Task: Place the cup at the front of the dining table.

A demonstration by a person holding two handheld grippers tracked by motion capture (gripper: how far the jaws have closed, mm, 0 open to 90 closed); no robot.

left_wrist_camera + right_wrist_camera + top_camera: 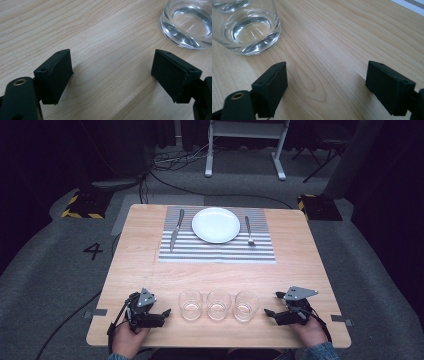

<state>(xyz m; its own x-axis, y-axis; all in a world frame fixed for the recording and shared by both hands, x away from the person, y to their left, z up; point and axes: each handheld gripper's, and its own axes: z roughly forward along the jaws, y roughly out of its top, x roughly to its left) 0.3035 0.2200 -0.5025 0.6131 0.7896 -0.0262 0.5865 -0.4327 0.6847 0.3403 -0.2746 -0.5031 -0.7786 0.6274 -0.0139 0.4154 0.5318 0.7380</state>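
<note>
Wooden table (145, 270) stands on grey carpet (45, 280), dark room.

Three glasses (218, 305) between hand-held grippers

glasses (218, 305) between hand-held grippers — plate (216, 225) behind

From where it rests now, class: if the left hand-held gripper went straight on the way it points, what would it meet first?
Probably the nearest glass. In the high view the left hand-held gripper points along the table towards it, jaws open. Its own view puts the glass off to one side, so it might only graze it.
</note>
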